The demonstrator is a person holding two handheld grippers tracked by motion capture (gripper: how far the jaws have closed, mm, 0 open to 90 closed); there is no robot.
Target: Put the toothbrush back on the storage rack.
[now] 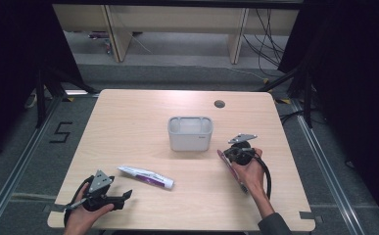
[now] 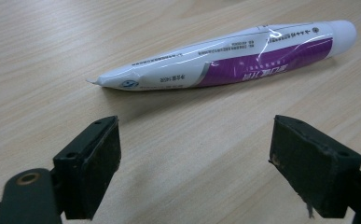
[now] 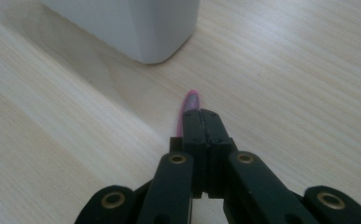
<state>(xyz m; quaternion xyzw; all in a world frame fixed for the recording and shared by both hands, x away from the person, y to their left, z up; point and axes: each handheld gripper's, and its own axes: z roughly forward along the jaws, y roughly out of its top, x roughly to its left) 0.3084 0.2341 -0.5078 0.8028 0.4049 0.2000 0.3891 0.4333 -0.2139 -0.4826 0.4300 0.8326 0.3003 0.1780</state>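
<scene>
The right tool (image 1: 237,155) is clenched on a thin pink thing (image 3: 188,108), likely a toothbrush, though only its rim pokes out past the jaws in the right gripper view. In the high view its long axis runs from just beside the tool back toward the person, under the hand. The white bin (image 1: 190,132) stands just ahead of this tool and to its left, near but apart, its top open. So the coming move turns on that short gap: the brush has to go up and over the near wall, and the right hand is by far the nearer one to the bin.

The left tool (image 1: 112,198) rests at the counter's (image 1: 143,107) near left edge, released, jaws wide. The tube (image 2: 229,58) lies crosswise before it, untouched, cap end pointing toward the middle of the counter.
</scene>
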